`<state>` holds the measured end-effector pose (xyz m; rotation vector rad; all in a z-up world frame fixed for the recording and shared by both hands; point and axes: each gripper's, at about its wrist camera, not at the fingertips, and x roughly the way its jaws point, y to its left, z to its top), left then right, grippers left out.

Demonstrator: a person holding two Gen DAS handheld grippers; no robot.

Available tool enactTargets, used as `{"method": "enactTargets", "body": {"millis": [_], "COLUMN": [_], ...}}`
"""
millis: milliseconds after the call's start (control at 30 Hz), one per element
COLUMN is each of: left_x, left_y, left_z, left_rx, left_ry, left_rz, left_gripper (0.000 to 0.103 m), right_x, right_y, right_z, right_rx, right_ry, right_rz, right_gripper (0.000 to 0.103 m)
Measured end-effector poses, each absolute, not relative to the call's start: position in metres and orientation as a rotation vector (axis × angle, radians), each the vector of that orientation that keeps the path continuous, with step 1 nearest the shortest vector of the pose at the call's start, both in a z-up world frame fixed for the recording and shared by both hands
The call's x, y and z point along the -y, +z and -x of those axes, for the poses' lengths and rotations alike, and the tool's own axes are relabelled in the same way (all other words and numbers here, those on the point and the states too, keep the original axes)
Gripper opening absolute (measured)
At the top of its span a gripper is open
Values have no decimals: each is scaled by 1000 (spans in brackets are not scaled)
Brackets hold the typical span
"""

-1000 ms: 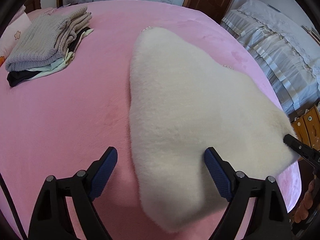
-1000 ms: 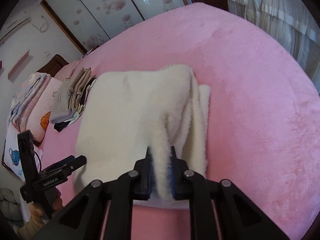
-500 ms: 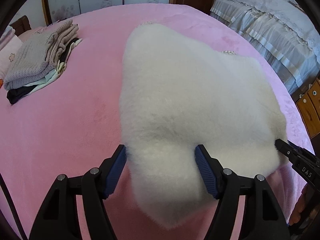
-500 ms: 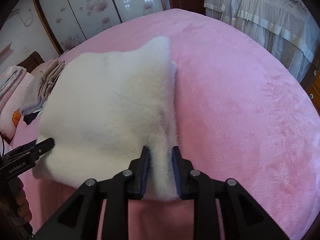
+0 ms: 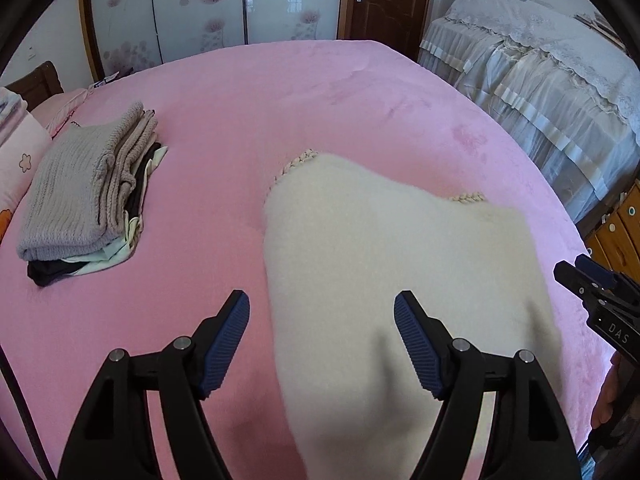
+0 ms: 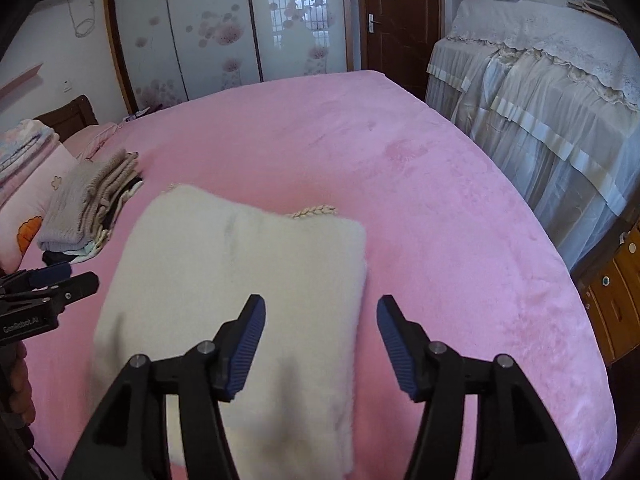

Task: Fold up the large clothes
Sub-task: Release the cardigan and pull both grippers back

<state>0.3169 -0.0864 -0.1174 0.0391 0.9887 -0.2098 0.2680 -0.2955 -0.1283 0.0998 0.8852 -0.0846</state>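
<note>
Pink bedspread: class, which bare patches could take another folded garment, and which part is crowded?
Free: the strip between the folded pile and the cream fleece garment; the far stretch toward the wardrobe doors; the side facing the lace-covered bed. Crowded: the pile's corner by the pillow on the pink bedspread.

A pink bed carries a stack of folded knitwear beside a cartoon-print pillow, with floral sliding wardrobe doors, a dark wooden door and lace-draped furniture beyond.
</note>
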Motion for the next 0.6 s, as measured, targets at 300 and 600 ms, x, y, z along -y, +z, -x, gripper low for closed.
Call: {"method": "enactTargets", "body": {"millis": [300, 600], "left_x": [93, 89], "left_y": [-165, -167], "left_z": [-395, -392], "left_rx": [-1060, -1033], "left_ry": [-145, -142], "left_rz": [-65, -62], "left_gripper": [49, 54], "right_x": [335, 344], "right_y": [-184, -192], "right_z": [-340, -331], "right_rx": [-1001, -993], "right_ry": [-183, -186], "right_rz": [-116, -183], "right_gripper": [51, 51]}}
